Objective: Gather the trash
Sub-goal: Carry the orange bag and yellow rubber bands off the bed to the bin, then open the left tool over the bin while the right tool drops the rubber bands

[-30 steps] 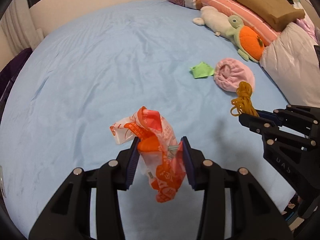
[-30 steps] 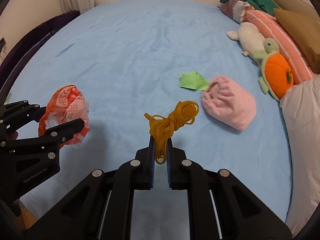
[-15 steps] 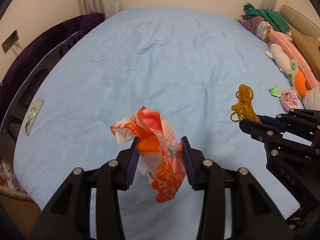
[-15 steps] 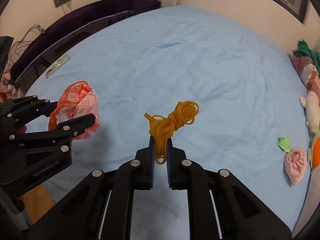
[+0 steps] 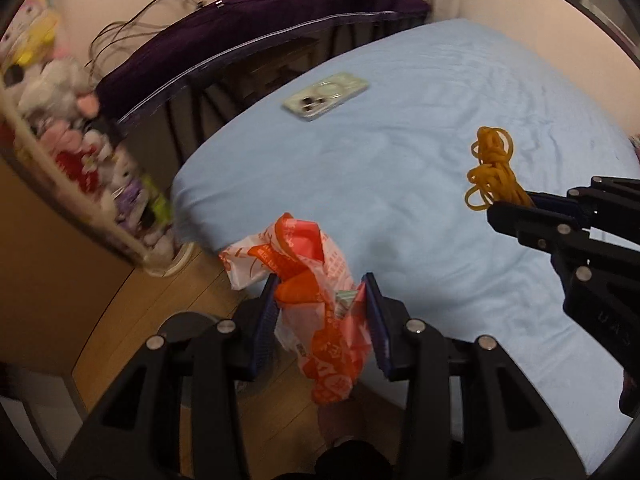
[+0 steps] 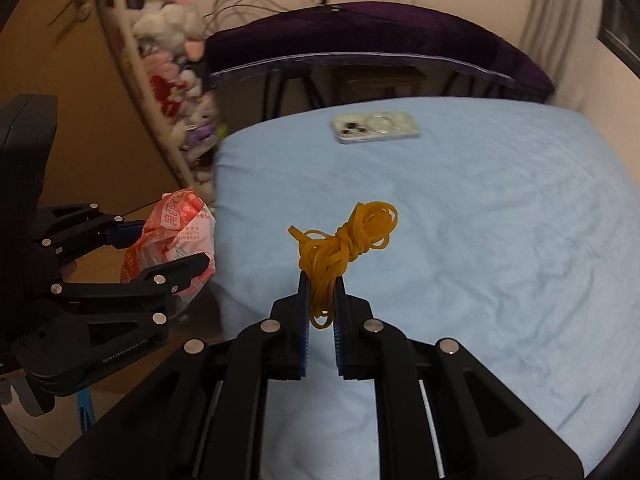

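My left gripper [image 5: 320, 284] is shut on a crumpled orange-and-white plastic wrapper [image 5: 316, 312], which hangs over the bed's corner and the wooden floor. The same wrapper [image 6: 176, 244] shows at the left of the right wrist view, pinched in the left gripper [image 6: 160, 248]. A knotted bundle of yellow rubber bands [image 6: 344, 244] sticks up from my right gripper [image 6: 322, 280], which is shut on it above the light blue bed sheet [image 6: 480, 260]. The left wrist view shows the bundle [image 5: 492, 172] and the right gripper [image 5: 512, 204] at the right.
A phone [image 5: 326, 96] in a clear case lies near the bed's corner. A purple-covered table [image 6: 380, 36] stands beyond the bed. A rack of plush toys [image 5: 76, 128] stands on the floor at the left. A dark round object [image 5: 192, 320] sits on the floor under the left gripper.
Both grippers swung left along the bed, from the pillow end to its corner, still holding the wrapper and the rubber bands. The floor, phone and plush rack came into view.
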A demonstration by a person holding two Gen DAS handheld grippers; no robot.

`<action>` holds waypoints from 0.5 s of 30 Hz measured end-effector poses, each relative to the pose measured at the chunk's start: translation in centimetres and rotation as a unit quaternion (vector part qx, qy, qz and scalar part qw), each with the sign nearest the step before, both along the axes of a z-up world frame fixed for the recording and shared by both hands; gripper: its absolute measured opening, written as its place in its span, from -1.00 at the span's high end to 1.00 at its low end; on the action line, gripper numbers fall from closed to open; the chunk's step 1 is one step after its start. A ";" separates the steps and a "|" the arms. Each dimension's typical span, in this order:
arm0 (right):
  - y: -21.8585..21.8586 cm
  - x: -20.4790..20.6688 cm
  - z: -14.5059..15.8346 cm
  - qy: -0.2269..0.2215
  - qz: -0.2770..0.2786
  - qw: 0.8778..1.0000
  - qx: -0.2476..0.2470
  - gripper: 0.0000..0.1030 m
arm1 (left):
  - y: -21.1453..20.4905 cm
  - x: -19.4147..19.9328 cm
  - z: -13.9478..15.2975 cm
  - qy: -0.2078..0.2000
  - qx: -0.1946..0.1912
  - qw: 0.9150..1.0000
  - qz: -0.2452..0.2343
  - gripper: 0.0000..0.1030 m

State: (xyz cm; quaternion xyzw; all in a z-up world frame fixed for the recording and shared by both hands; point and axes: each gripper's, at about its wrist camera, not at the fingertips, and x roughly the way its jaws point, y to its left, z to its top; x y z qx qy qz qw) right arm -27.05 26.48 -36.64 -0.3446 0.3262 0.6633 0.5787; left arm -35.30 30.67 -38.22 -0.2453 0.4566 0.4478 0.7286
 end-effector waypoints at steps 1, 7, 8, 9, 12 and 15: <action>1.0 -1.7 -0.3 0.001 0.022 1.000 -0.001 0.82 | 0.6 -2.0 -0.4 0.003 -0.002 1.000 0.023 0.20; 7.2 -11.9 -3.4 0.004 0.160 0.987 -0.021 0.82 | 3.3 -12.1 -3.8 0.021 -0.020 0.989 0.147 0.20; 7.9 -13.5 -4.1 0.003 0.179 0.984 -0.025 0.82 | 3.5 -13.5 -4.6 0.025 -0.021 0.986 0.163 0.20; 8.6 -15.0 -4.9 0.002 0.197 0.980 -0.030 0.82 | 3.8 -15.0 -5.4 0.028 -0.023 0.983 0.181 0.20; 10.2 -19.7 -7.6 -0.004 0.252 0.967 -0.047 0.82 | 4.5 -18.9 -7.6 0.033 -0.030 0.974 0.222 0.19; 11.1 -23.9 -10.5 -0.012 0.300 0.952 -0.063 0.82 | 4.8 -21.8 -9.7 0.034 -0.035 0.966 0.254 0.19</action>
